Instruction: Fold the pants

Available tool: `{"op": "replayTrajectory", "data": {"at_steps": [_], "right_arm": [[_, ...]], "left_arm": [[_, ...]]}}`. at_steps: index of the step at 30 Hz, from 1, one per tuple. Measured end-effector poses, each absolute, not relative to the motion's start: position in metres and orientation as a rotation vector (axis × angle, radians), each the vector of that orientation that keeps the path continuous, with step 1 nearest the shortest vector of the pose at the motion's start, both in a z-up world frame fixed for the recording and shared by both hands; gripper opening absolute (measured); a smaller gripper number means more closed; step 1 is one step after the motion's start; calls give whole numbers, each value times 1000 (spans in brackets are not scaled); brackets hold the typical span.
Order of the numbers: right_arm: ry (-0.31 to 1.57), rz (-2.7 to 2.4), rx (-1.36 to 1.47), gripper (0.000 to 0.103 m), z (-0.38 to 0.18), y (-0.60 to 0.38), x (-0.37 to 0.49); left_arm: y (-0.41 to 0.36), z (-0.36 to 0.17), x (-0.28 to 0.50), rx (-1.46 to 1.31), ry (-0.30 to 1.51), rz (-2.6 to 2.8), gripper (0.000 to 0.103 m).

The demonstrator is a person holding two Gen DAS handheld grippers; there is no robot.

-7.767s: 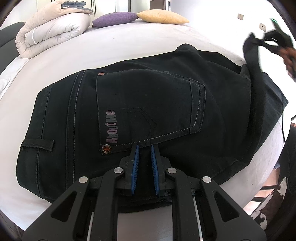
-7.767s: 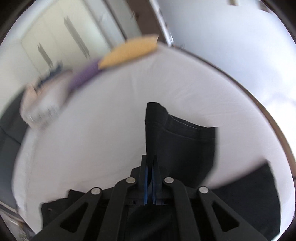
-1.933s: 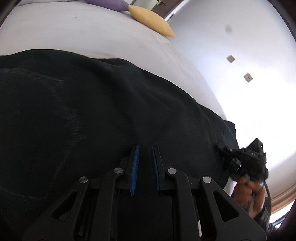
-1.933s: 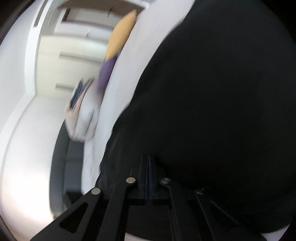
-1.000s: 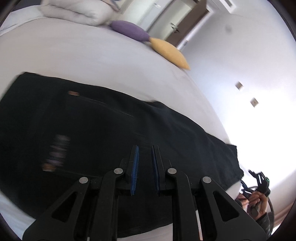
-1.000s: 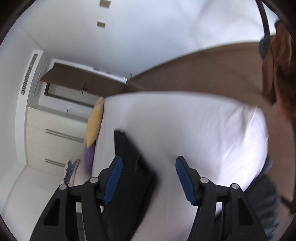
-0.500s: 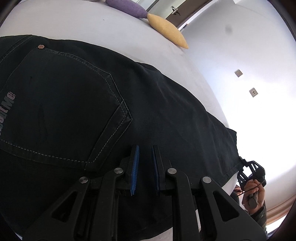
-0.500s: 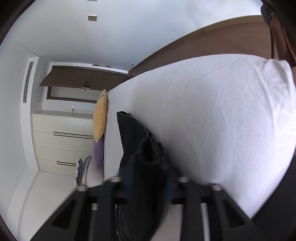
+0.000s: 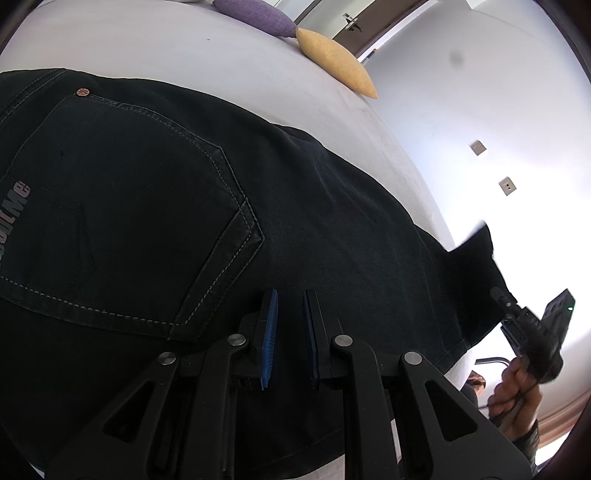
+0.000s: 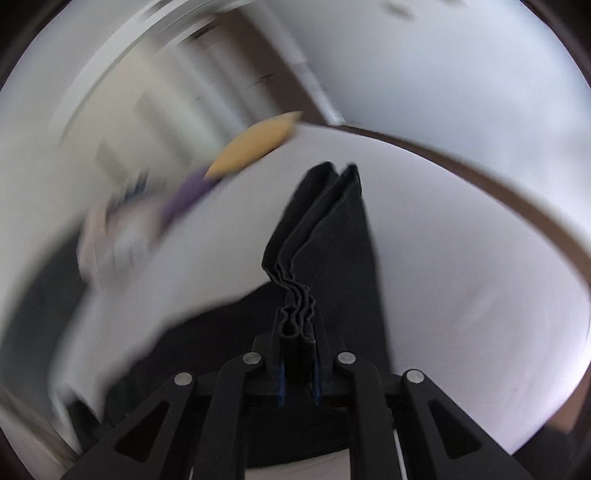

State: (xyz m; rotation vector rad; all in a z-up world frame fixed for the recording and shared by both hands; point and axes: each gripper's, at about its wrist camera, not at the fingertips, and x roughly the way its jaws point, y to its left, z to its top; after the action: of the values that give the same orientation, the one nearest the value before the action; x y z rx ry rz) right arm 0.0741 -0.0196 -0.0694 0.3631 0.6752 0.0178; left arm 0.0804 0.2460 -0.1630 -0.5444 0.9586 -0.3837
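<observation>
Black jeans [image 9: 295, 206] lie flat on the white bed [image 9: 184, 48], back pocket [image 9: 129, 221] facing up. My left gripper [image 9: 290, 295] hovers low over the seat just right of that pocket. Its blue pads stand close together and shut, with no cloth pinched that I can see. At the far right a hand [image 9: 513, 391] holds my right gripper [image 10: 297, 332]. Its jaws are closing, and the pads press on the bunched leg hem [image 10: 291, 295]. The leg end [image 9: 476, 251] is lifted off the sheet, and the leg [image 10: 332, 229] stretches away from the fingers.
A yellow pillow [image 9: 336, 66] and a purple pillow [image 9: 255, 11] lie at the head of the bed. A white wall with two socket plates [image 9: 508, 184] runs along the right side. The bed's brown edge [image 10: 517, 195] curves past the leg end.
The right gripper went from wide open beside the leg end to closed on the hem, rolled upright and lifted it. The left gripper sank closer to the jeans by the pocket.
</observation>
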Motion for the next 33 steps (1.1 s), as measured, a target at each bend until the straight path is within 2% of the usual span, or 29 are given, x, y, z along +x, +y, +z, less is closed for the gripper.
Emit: {"op": "replayTrajectory", "data": {"at_steps": [5,9,11,12,13,14,25,33], "right_arm": [[796,12,-77,12,-109,61,94],[791,-18,-215,12,-128,76,95],[778,-25,-244,12,-127,79,94],[768,-30,-251,12,-126,82,93],[761,-33,-257,12,-125,84,92],[752,-34,-262,12,-124,86,90],[662,38,-378,13,-117,133,57],[624,142,-444,13,-120,172,35]], "left_arm": [[244,-157,83,-556,974,-376,14],[234,-152,87,-565,992,-388,16],[227,-147,89,-579,992,-410,36],[225,-143,89,-587,982,-419,66],[222,-138,89,-592,964,-425,85],[219,-133,89,-589,948,-423,88],[147,-105,125,-631,1023,-621,88],[101,-121,155,-585,1164,-656,88]]}}
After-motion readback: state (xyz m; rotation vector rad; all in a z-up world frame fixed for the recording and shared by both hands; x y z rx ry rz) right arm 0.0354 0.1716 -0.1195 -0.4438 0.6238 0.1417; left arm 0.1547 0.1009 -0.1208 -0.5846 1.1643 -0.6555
